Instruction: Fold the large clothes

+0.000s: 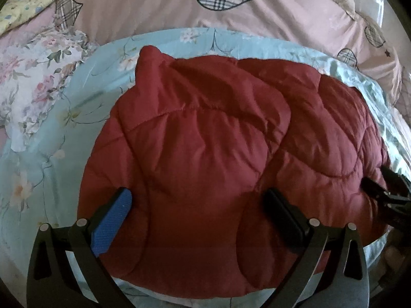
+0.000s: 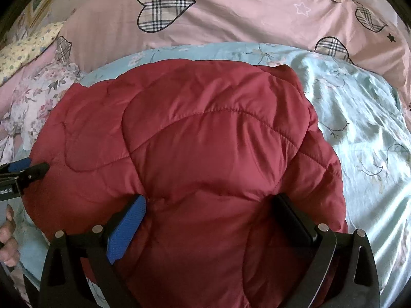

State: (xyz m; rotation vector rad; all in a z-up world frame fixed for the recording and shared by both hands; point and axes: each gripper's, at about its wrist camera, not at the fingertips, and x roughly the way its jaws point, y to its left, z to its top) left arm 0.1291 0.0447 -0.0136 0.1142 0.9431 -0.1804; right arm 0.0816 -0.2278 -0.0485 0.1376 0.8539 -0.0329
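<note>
A dark red quilted puffer jacket lies folded in a thick bundle on a light blue floral sheet. My left gripper is open, its fingers spread wide over the jacket's near left part. My right gripper is open too, spread over the jacket near its right side. The right gripper also shows at the right edge of the left wrist view, at the jacket's edge. The left gripper shows at the left edge of the right wrist view. Neither holds cloth.
A pink duvet with plaid hearts lies behind the jacket. A floral pillow and a yellow floral cushion lie at the left. The blue sheet spreads bare to the right. The person's hand shows at the left edge.
</note>
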